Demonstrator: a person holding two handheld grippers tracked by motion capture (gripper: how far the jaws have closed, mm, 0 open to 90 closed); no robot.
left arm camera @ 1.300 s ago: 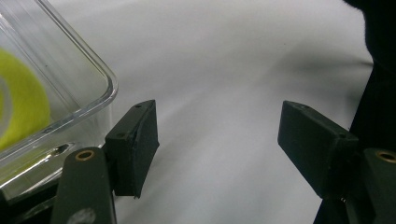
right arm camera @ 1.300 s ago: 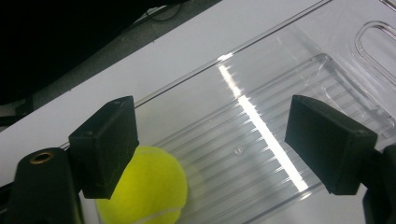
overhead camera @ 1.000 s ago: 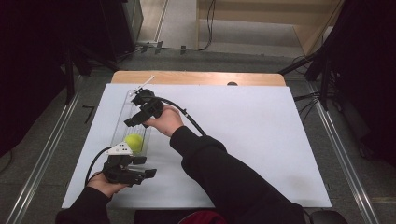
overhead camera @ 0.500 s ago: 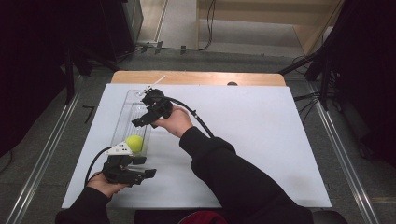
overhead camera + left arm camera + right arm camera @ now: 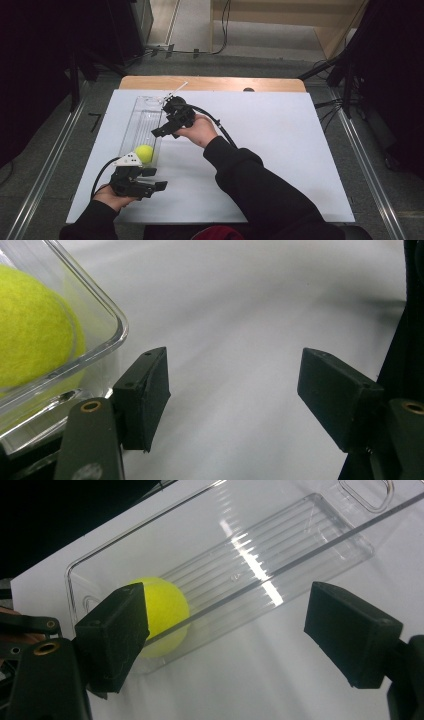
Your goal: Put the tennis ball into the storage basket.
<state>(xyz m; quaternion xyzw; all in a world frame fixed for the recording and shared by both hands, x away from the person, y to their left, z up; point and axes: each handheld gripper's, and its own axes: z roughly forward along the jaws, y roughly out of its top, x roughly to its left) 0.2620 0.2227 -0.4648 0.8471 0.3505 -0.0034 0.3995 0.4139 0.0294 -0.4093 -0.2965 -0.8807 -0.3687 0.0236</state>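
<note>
We see a long clear plastic tray [image 5: 137,127] lying on the white surface [image 5: 280,150], running from near the far edge back toward the person, at the left of the high view. A yellow-green tennis ball [image 5: 144,153] sits inside the tray at its near end, up against the rounded end wall.

The left tongs [image 5: 159,186] are held low by the left hand [image 5: 111,196], just beside the tray's near end and on the person's side of it. In the left gripper view we find the jaws spread wide apart with nothing between them but bare white surface; the tray's curved corner [image 5: 107,325] and the ball [image 5: 35,330] behind its wall show at the upper left, close to one jaw (whether that jaw touches the tray's rim we cannot tell).

The right tongs [image 5: 162,131] are held by the right hand [image 5: 199,131] above the tray's long right-hand side, about midway along it, with their cable looping back over the wrist. Their jaws are also wide open and grasp nothing. In the right gripper view we look down past the jaws onto the ribbed floor of the tray [image 5: 280,545], with the ball [image 5: 162,615] partly hidden behind one jaw, and a part of the left tongs showing at the left edge.
</note>
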